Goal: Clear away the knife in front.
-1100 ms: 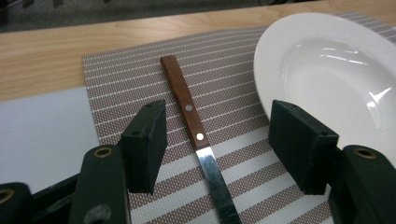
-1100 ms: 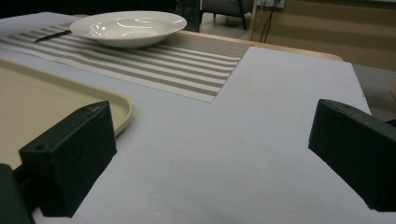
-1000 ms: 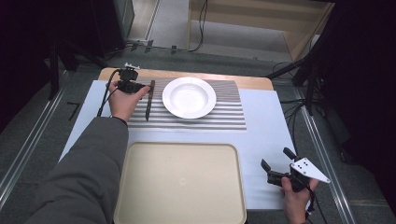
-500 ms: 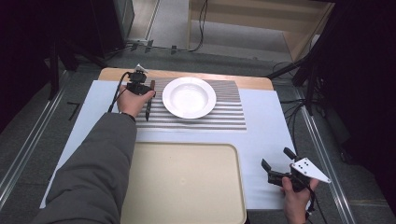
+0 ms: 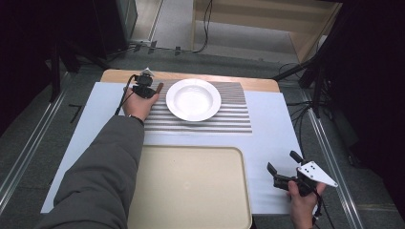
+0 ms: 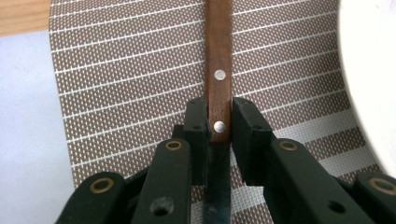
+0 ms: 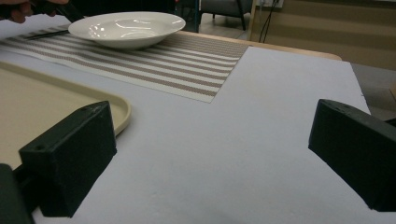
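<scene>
A knife with a brown riveted wooden handle lies on the striped placemat, just left of the white plate. My left gripper reaches down over it. In the left gripper view its jaws have just been closing, and the pads now press both sides of the handle near the blade. The plate's rim shows at the right edge there. My right gripper rests open near the table's front right, above the white cover, nothing between its fingers.
A beige tray lies at the front centre of the table, with its corner left of my right gripper. The plate sits far off in the right gripper view. Dark floor and cables surround the table.
My left hand has moved right toward the plate and down onto the knife, and its jaws have narrowed around the handle. The right hand has stayed put.
</scene>
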A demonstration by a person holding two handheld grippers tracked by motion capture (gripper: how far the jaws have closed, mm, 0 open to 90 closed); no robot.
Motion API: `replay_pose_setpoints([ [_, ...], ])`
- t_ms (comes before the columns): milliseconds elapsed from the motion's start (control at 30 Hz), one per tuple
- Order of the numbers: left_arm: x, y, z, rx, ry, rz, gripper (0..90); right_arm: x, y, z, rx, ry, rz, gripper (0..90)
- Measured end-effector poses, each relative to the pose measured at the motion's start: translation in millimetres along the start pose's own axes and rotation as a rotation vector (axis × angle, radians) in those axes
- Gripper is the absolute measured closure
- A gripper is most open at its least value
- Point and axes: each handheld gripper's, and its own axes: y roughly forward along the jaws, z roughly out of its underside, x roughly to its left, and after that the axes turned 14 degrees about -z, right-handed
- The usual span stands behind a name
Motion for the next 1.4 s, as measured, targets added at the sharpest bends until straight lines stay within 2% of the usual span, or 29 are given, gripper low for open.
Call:
replay_pose_setpoints([
  [67, 1.2, -0.6, 0.9, -0.002, 0.008, 0.011, 76.0, 0.1, 0.1, 0.0, 0.001, -0.001, 0.001, 0.0],
  [300, 9.4, -5.1, 7.0, -0.015, -0.021, 0.03, 76.2, -0.3, -0.1, 0.0, -0.003, 0.002, -0.002, 0.0],
  [533, 18.5, -18.4, 8.5, -0.032, -0.028, 0.056, 76.3, -0.7, -0.7, 0.1, -0.005, 0.004, -0.003, 0.0],
  [767, 20.6, -34.7, 14.4, -0.054, -0.02, 0.086, 76.2, -1.6, -1.0, -0.1, -0.008, 0.01, -0.015, 0.0],
  [933, 22.1, -47.6, 21.6, -0.066, 0.001, 0.098, 76.2, -1.5, -0.5, -0.1, -0.005, 0.002, -0.016, 0.0],
  [1000, 23.0, -54.4, 26.5, -0.068, 0.001, 0.121, 76.2, -1.4, -0.6, 0.0, -0.004, 0.002, -0.016, 0.0],
  [1267, 18.3, -69.3, 40.5, -0.081, 0.03, 0.154, 76.2, -0.7, -0.3, -0.1, 0.003, -0.003, -0.016, 0.0],
  [1400, 16.2, -74.7, 48.6, -0.076, 0.028, 0.195, 76.3, -0.7, -0.1, -0.2, 0.007, -0.002, -0.016, 0.0],
])
